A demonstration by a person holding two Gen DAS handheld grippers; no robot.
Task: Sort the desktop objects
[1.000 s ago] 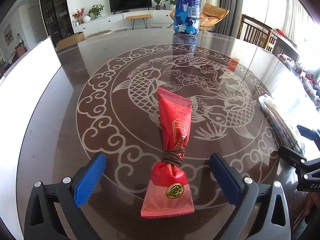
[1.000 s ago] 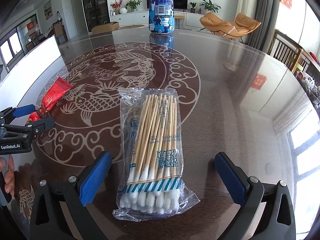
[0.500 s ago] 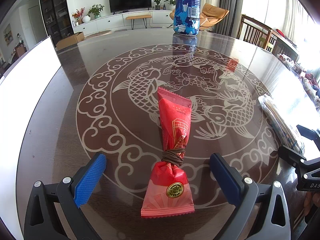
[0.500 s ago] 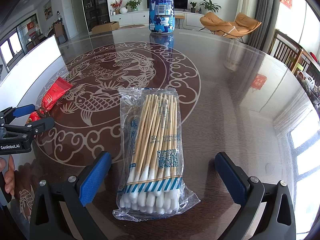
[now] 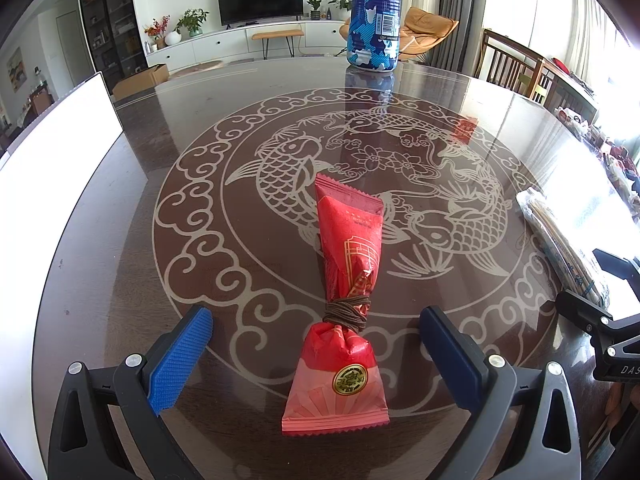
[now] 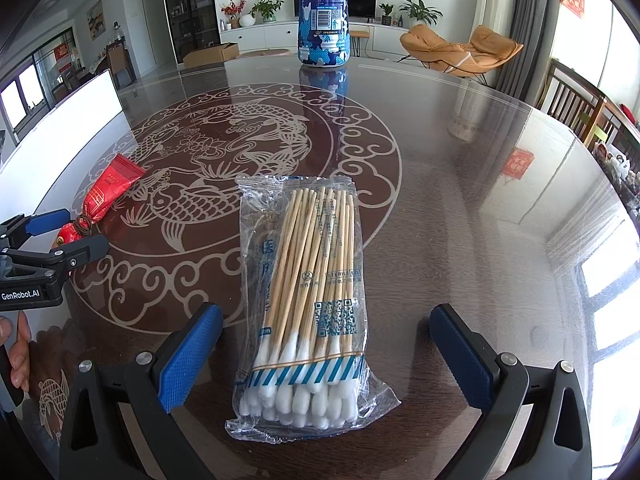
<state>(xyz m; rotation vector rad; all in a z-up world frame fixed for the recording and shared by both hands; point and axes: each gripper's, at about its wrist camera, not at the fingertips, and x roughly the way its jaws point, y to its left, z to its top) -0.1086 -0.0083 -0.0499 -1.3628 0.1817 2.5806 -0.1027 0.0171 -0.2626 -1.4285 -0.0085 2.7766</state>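
Observation:
A red snack packet (image 5: 347, 292) tied with a brown cord lies flat on the dark round table (image 5: 120, 264), its near end between the wide-apart blue pads of my left gripper (image 5: 316, 354), which is open and touches nothing. In the right wrist view a clear bag of cotton swabs (image 6: 306, 304) lies lengthwise, its swab-tip end between the fingers of my open right gripper (image 6: 326, 354). The red snack packet (image 6: 102, 200) and the left gripper (image 6: 66, 236) show at the left there. The bag of cotton swabs (image 5: 560, 240) appears at the left wrist view's right edge.
A tall blue-and-white bottle (image 5: 374, 16) stands at the table's far edge, also as the bottle (image 6: 324, 12) in the right wrist view. A white board (image 5: 52, 152) lines the left side. Wooden chairs (image 5: 516, 68) stand beyond the table on the right. A hand (image 6: 16, 352) holds the left gripper.

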